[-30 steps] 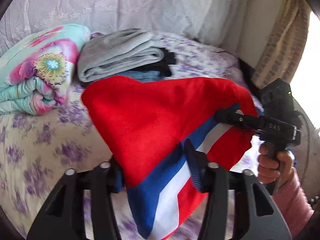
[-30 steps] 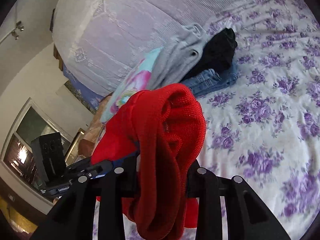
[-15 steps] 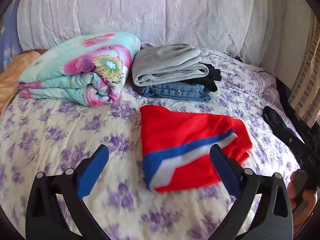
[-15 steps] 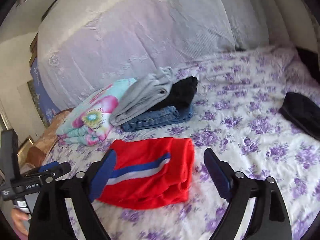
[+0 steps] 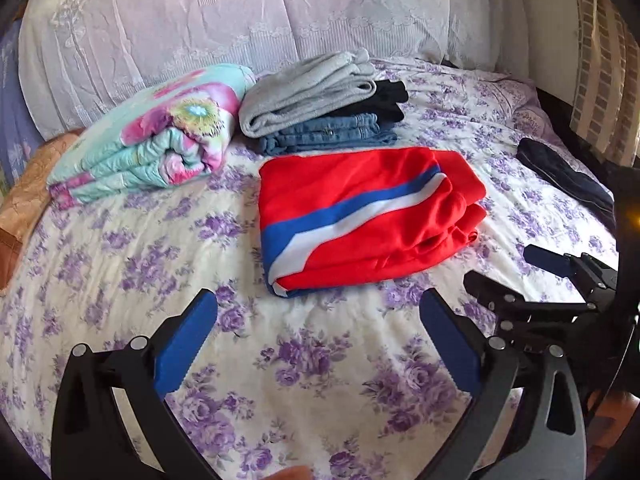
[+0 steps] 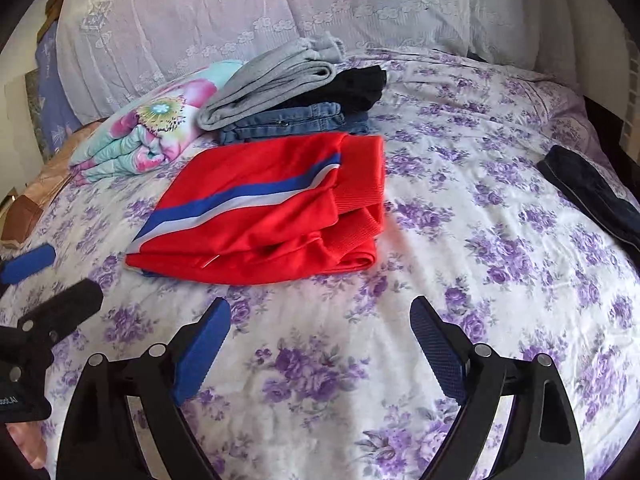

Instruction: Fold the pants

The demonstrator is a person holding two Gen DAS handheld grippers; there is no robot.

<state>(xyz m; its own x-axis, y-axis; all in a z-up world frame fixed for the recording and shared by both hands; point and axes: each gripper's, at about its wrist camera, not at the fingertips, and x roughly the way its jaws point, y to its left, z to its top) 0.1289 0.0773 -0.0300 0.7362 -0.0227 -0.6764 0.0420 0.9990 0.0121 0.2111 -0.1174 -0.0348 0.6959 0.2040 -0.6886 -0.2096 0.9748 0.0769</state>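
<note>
The red pants (image 5: 368,216) with a blue and white stripe lie folded on the floral bedspread (image 5: 160,264); they also show in the right wrist view (image 6: 272,216). My left gripper (image 5: 318,312) is open and empty, held back from the pants' near edge. My right gripper (image 6: 320,316) is open and empty, also short of the pants. The right gripper shows at the right of the left wrist view (image 5: 520,276), and the left gripper shows at the left of the right wrist view (image 6: 52,280).
A stack of folded grey, black and denim pants (image 5: 324,108) sits just behind the red pants. A rolled floral quilt (image 5: 152,140) lies to its left. A dark garment (image 6: 592,196) lies at the bed's right edge. A lace-covered headboard (image 5: 240,20) stands behind.
One second ago both grippers held the red pants in the air. They laid them folded on the bed, opened, and have pulled back toward the near edge.
</note>
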